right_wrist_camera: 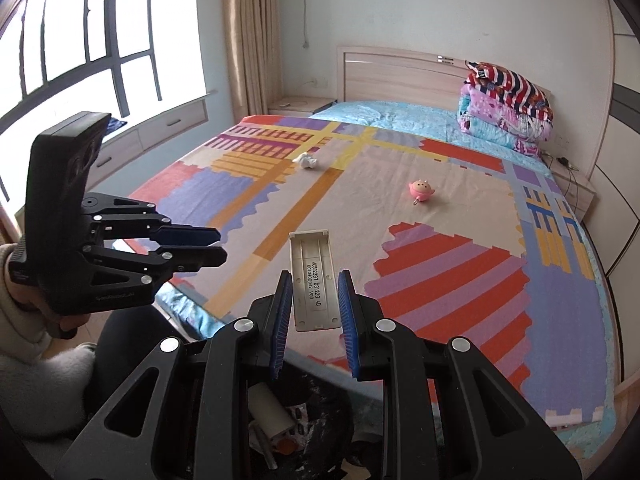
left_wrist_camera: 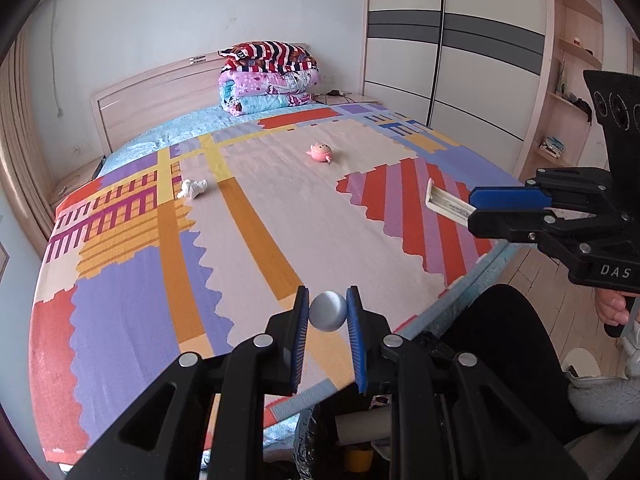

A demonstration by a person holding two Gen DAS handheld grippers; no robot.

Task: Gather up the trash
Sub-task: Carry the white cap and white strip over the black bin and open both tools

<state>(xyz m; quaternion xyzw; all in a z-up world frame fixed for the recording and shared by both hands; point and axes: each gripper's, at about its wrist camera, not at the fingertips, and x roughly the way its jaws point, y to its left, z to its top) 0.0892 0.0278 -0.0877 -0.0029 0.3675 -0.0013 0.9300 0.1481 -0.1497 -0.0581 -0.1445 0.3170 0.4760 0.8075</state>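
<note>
- Bedroom with a wide bed point(left_wrist_camera: 132, 320) under a patchwork sheet of orange, purple, red and beige blocks; a wooden headboard point(left_wrist_camera: 160, 96) stands at the far end, a tall wardrobe point(left_wrist_camera: 452, 40) on one side and a barred window point(right_wrist_camera: 80, 40) with beige curtains point(right_wrist_camera: 248, 32) on the other.
- Folded quilts point(left_wrist_camera: 268, 80) are stacked by the headboard, a striped one on top.
- Left gripper point(left_wrist_camera: 328, 314) hangs over the near edge of the bed, its blue pads pressed on either side of a small grey ball point(left_wrist_camera: 328, 311), which it holds clear of the sheet.
- Right gripper point(right_wrist_camera: 314, 300) is closed on a flat beige plastic cover point(right_wrist_camera: 311, 276) with a printed label; the cover juts forward past the fingertips, above the sheet.
- In the left wrist view that same cover sticks out sideways from the right gripper's pads, over the bed's side edge.
- A crumpled white tissue point(left_wrist_camera: 192, 189) lies on the sheet far from both grippers, on the window side.
- A pink round toy point(left_wrist_camera: 321, 153) lies near the middle of the bed, apart from the tissue.
- Below the grippers, at the foot of the bed, a dark bin point(right_wrist_camera: 320, 420) holds scraps, among them a pale tube; its rim is mostly hidden.
- A person's hand point(left_wrist_camera: 612, 306) grips the right gripper's handle, and a dark trouser leg point(left_wrist_camera: 500, 340) shows beside the bed.
</note>
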